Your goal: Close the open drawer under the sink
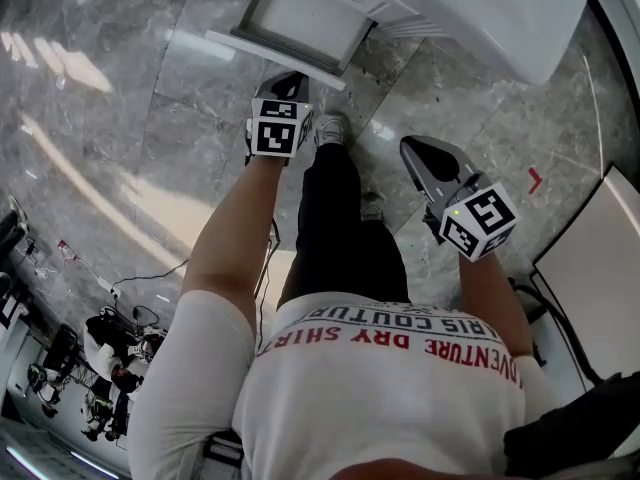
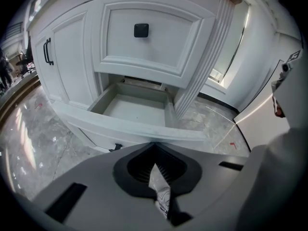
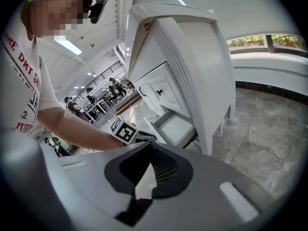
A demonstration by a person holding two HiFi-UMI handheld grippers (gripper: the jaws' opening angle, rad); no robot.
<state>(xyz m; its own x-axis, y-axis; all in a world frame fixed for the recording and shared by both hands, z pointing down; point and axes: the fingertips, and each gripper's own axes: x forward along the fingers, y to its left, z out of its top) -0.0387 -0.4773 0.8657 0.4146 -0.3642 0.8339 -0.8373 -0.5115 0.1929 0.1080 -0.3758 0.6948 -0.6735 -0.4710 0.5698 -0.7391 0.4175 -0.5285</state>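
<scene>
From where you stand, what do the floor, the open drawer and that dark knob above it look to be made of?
Floor: polished grey stone, likely marble or marble-look tile. It is veined and throws glossy light reflections.
Open drawer: probably white-painted wood or board, going by the even white coat with a soft sheen.
Knob: dark and square, perhaps metal, but it is too small to tell.

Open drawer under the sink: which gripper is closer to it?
Left. The left gripper sits just before the front of the drawer; the right gripper hangs farther back, off to the right.
</scene>
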